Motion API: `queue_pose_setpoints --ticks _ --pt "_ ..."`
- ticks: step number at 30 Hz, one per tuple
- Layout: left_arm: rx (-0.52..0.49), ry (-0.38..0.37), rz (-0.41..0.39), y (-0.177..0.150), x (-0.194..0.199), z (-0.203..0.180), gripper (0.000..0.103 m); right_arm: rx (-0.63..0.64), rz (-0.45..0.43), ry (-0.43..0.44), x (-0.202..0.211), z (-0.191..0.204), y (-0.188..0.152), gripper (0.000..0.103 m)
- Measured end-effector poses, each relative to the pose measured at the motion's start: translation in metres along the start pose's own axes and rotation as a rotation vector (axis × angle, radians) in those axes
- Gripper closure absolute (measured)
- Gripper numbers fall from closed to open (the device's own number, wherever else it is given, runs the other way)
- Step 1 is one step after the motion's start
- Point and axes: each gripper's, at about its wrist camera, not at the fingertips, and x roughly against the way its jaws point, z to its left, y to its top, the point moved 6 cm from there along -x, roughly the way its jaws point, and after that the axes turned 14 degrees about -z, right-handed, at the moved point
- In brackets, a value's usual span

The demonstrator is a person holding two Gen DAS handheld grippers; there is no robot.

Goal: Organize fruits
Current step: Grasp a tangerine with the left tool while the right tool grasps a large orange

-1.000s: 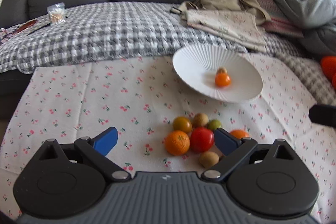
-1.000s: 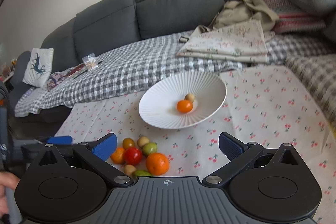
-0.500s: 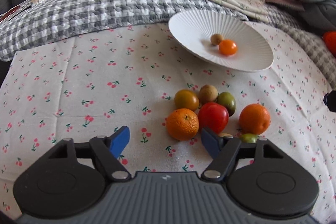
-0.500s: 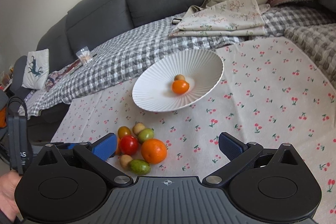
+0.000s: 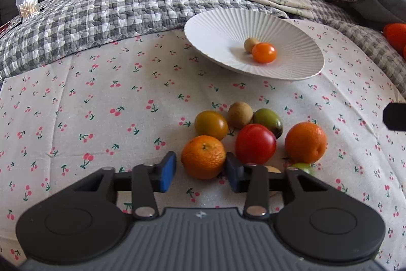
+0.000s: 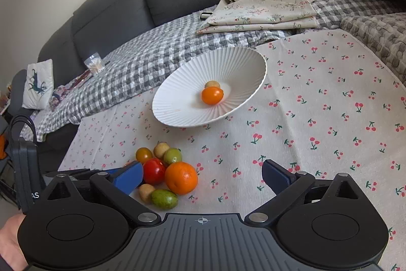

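Low in the left wrist view, the left gripper (image 5: 200, 170) has just been closing its blue jaws, now narrowed about a dimpled orange (image 5: 203, 156) without clearly pressing it; squeeze gently, since round fruit may roll into the glossy red tomato (image 5: 255, 144) beside it. The cluster lies lower centre on a soft cherry-print cloth (image 5: 101, 106). A ribbed white bowl (image 5: 215, 32), upper right, holds two small fruits. In the right wrist view, the right gripper (image 6: 203, 175) stands wide open and empty.
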Motion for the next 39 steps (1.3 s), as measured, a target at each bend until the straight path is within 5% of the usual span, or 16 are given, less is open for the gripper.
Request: queue_pose_setpoints --ticks 20,25,32,39 --pt "0.071 0.085 0.006 0.008 0.024 0.021 0.07 0.047 0.07 0.009 -0.04 0.012 -0.017 0.008" --pt "0.094 0.094 0.011 0.008 0.027 0.026 0.07 0.094 0.107 0.032 -0.054 0.026 -0.031 0.02" --pt "0.083 0.086 0.02 0.007 0.024 0.021 0.07 0.137 0.134 0.05 -0.069 0.037 -0.039 0.061" --pt "0.077 0.085 0.017 0.007 0.023 0.019 0.07 0.139 0.126 0.044 -0.069 0.035 -0.036 0.064"
